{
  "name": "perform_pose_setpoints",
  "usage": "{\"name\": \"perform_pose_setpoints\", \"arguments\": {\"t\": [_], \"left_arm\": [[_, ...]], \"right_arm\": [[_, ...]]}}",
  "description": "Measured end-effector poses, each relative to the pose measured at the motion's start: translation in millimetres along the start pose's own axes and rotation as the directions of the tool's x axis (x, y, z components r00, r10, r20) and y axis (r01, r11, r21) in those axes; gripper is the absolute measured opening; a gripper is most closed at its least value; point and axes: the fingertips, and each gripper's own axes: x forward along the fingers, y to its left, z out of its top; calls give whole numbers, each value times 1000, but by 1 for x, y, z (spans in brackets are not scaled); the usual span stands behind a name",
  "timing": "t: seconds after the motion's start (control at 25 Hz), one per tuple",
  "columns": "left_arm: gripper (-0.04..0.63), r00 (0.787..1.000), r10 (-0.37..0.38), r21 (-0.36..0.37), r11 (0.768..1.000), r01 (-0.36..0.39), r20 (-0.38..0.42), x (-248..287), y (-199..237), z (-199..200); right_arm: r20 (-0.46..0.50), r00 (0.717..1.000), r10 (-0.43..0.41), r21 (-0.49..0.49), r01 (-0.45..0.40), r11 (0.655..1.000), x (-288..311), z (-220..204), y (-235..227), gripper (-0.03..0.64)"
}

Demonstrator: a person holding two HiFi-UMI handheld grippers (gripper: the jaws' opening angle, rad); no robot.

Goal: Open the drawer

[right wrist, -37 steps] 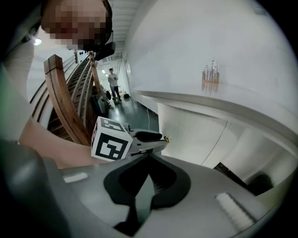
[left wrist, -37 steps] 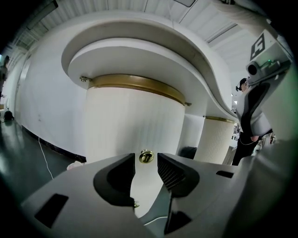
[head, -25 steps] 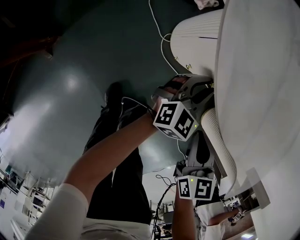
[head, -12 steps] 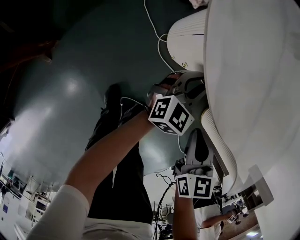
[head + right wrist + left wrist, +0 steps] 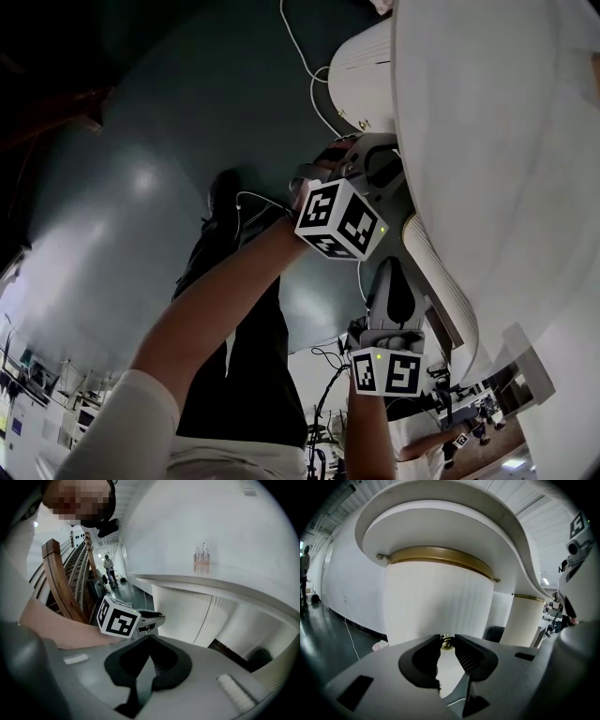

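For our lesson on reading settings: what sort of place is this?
Probably a lobby or showroom-like hall: a big curved white counter on ribbed pillars with brass bands, a glossy dark floor, plain white walls.

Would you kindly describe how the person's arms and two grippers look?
The left gripper and right gripper have grey bodies and ribbed black pads. The left cube and right cube are white with black square markers and a green light. The left arm has a short white sleeve.
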Motion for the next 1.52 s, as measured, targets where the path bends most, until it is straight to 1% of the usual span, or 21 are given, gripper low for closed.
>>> {"name": "perform_pose_setpoints", "arguments": {"t": [0.32,0.6,0.92,1.12,1.4,1.52], "left_arm": [[99,1000,2,-4,1000,-2,-11,-2,-3,1],[100,1000,2,-4,1000,-3,-11,-41,-13,-19],[100,999,2,-11,1000,-2,-46,-83,-21,-44],[100,997,1,0,1000,-1,-79,-112,-27,-55],[100,994,-1,-7,1000,0,-107,-137,-36,-69],[100,994,3,4,1000,-3,-107,-145,-39,-74]], "right_arm": [[11,1000,-11,7,11,1000,-10,-1,-2,11],[12,1000,-6,4,6,1000,-14,-9,3,11],[16,1000,24,-9,-24,1000,-18,-6,28,11],[20,999,40,-20,-40,999,-31,-1,42,11],[15,998,59,-32,-59,998,-47,-4,58,11],[15,998,67,-33,-67,997,-53,-8,64,11]]}}
